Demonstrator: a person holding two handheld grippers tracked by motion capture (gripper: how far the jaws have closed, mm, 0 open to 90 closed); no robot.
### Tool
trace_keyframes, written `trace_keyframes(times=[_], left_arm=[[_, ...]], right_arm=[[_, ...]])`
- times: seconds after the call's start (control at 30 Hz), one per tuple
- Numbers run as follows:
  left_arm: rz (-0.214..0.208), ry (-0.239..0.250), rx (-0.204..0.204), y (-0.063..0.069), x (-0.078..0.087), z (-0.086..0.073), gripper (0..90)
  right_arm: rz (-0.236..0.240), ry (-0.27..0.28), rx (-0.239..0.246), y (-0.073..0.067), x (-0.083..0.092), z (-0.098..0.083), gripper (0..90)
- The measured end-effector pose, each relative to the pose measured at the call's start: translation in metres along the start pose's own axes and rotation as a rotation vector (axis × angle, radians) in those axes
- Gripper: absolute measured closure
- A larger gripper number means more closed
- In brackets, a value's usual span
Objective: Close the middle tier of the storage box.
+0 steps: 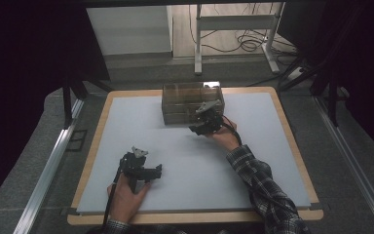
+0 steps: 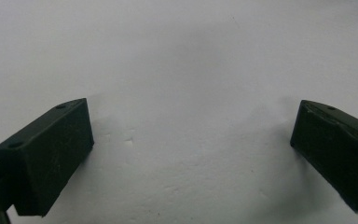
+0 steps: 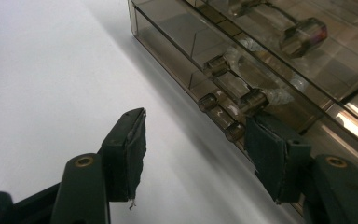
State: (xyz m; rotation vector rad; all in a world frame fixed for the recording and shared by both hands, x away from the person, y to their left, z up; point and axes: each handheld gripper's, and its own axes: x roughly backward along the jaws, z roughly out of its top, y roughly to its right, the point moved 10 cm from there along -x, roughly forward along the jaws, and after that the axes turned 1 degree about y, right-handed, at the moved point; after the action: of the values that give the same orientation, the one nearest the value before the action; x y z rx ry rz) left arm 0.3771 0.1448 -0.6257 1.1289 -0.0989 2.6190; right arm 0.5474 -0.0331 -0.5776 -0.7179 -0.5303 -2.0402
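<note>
Presently the drawer box [image 1: 192, 103], of smoky clear plastic, sits at the far middle of the white table [image 1: 141, 146], its long side running left to right and its drawer fronts facing the person. The right gripper [image 1: 205, 126] is at the box's right front; its jaws stand apart, empty, with a drawer handle [image 3: 219, 116] just beyond the tips, untouched. The left gripper [image 1: 148, 171] rests well apart, near the table's front, jaws wide open over bare surface.

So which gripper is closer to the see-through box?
Right. The right gripper is right at the front of the box, open by its drawer handles. The left gripper rests far back on the bare table, open, near the person.
</note>
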Motion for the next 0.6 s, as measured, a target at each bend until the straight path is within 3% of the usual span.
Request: trace_keyframes(times=[0.6], left_arm=[[0.0,-0.002,-0.002,-0.0001,0.0001,-0.0001,0.0]], right_arm=[[-0.001,-0.007,0.01,0.0011,-0.0046,0.0005,38.3]])
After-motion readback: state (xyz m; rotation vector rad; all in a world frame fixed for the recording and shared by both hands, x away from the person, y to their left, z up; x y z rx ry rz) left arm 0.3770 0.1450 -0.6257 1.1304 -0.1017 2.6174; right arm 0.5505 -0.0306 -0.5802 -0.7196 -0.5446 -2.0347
